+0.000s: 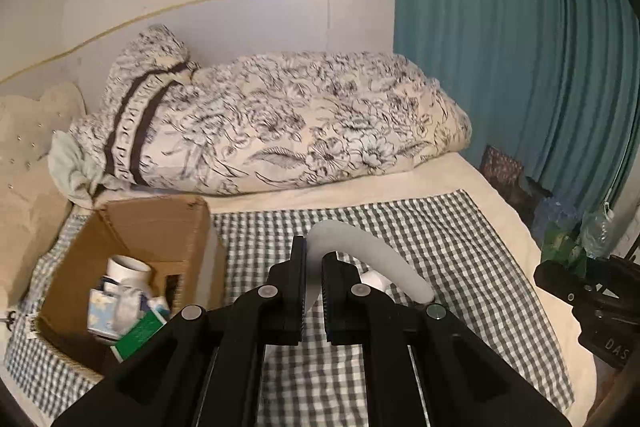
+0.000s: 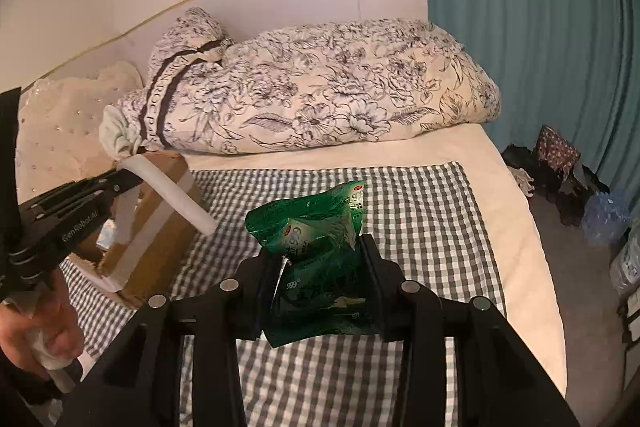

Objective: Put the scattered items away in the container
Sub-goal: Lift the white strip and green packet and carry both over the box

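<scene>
My left gripper (image 1: pixel 314 259) is shut on a bent white foam tube (image 1: pixel 372 259), lifted above the checked cloth (image 1: pixel 440 247). The same tube (image 2: pixel 176 195) shows in the right wrist view, sticking out of the left gripper (image 2: pixel 124 179) beside the box. My right gripper (image 2: pixel 320 259) is shut on a green packet bag (image 2: pixel 316 227), held in the air over the cloth (image 2: pixel 420 219). The open cardboard box (image 1: pixel 160 227) stands at the left on the bed and holds a white cup (image 1: pixel 128 267), a green box (image 1: pixel 138 335) and several small packets. The box (image 2: pixel 160 227) sits left of the bag.
A rolled flowered quilt (image 1: pixel 280 123) lies across the back of the bed. A teal curtain (image 1: pixel 500 47) hangs at the right, with bags and bottles (image 2: pixel 580 187) on the floor below. A person's hand (image 2: pixel 40 339) grips the left handle. Cream cushions (image 1: pixel 28 163) lie at far left.
</scene>
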`<action>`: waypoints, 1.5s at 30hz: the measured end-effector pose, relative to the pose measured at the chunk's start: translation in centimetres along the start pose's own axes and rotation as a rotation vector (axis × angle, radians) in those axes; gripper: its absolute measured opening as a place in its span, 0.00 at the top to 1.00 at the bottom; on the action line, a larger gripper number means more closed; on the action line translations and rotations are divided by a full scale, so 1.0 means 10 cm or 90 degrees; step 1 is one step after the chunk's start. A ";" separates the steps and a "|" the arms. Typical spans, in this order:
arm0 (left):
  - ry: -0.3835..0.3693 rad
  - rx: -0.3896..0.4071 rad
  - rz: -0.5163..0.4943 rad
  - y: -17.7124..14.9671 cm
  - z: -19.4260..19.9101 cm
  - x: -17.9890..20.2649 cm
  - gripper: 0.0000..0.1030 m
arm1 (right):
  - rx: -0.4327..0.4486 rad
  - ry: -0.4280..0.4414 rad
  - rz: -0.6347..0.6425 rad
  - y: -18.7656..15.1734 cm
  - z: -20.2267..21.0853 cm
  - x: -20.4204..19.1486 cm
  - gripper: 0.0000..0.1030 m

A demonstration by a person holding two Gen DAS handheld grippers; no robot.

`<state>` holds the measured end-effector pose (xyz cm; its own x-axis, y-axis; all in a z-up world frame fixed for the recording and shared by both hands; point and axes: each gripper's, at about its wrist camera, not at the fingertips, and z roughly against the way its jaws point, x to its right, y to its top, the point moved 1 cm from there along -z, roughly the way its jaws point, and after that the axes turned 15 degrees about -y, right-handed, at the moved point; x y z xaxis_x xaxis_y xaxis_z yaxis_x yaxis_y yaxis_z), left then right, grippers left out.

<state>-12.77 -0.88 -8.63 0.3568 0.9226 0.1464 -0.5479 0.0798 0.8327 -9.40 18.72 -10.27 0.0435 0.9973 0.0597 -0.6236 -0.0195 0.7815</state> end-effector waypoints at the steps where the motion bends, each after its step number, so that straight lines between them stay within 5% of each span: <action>1: 0.003 0.005 0.001 0.00 0.07 -0.02 0.94 | 0.001 0.002 0.000 0.00 0.04 -0.03 0.63; 23: 0.072 0.040 0.045 -0.13 1.12 -0.81 0.94 | 0.048 0.074 0.013 0.08 0.61 -0.82 0.63; 45: 0.123 0.016 0.079 -0.19 1.09 -1.69 0.94 | 0.030 0.133 0.111 0.29 0.30 -1.88 0.63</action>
<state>-9.53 -20.72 -6.84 0.1349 0.9802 0.1447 -0.5580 -0.0455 0.8286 -9.68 -0.30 -7.25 -0.2256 0.9717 0.0702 -0.5709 -0.1902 0.7987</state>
